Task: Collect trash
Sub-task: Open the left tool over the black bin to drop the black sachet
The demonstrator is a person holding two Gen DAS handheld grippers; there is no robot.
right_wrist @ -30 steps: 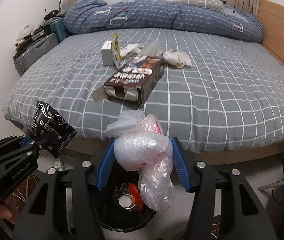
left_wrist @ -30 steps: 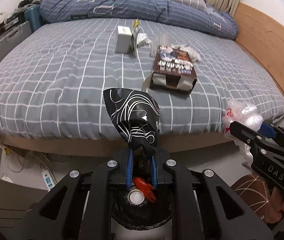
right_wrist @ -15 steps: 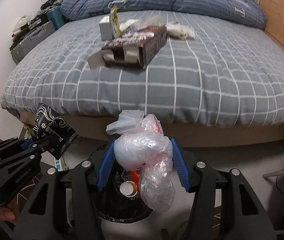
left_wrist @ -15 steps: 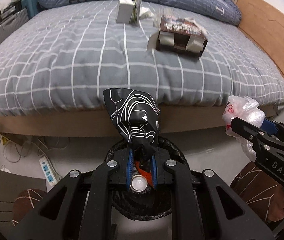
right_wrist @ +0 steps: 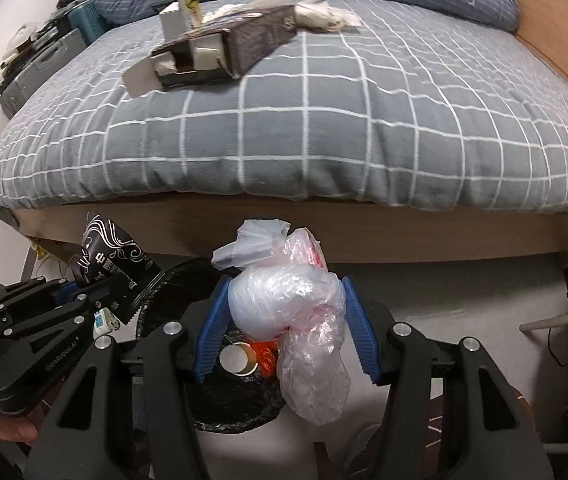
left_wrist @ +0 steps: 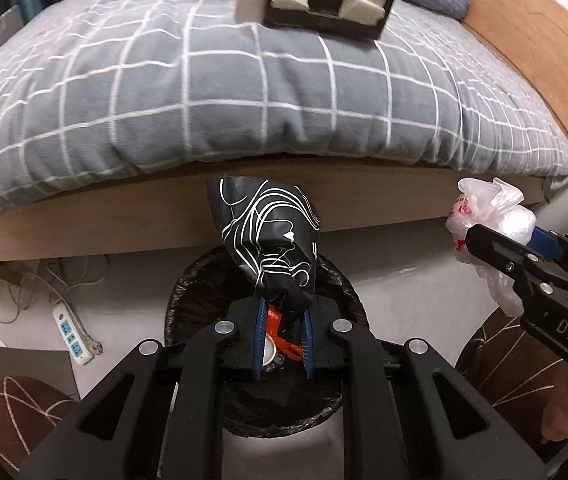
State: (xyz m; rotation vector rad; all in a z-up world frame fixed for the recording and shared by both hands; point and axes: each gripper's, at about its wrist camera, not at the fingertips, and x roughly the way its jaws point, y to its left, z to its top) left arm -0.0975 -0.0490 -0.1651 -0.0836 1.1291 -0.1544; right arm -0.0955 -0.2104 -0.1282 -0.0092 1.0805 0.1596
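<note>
My left gripper is shut on the lower end of a black wrapper with white line art. It hangs right over a round bin with a black liner on the floor. A red scrap and a metal can lie inside the bin. My right gripper is shut on a crumpled clear plastic bag, whose tail dangles over the bin by its right rim. Each gripper shows in the other's view: the right gripper with its plastic bag, the left gripper with the wrapper.
The bed's wooden edge runs just behind the bin. On the grey checked cover lie an open brown box, a white box and crumpled tissue. A power strip and cables lie at the floor's left. Suitcases stand at far left.
Both grippers have sunk toward the bin with their loads still held. The bed has slid up in both views and the bin now looks larger.
</note>
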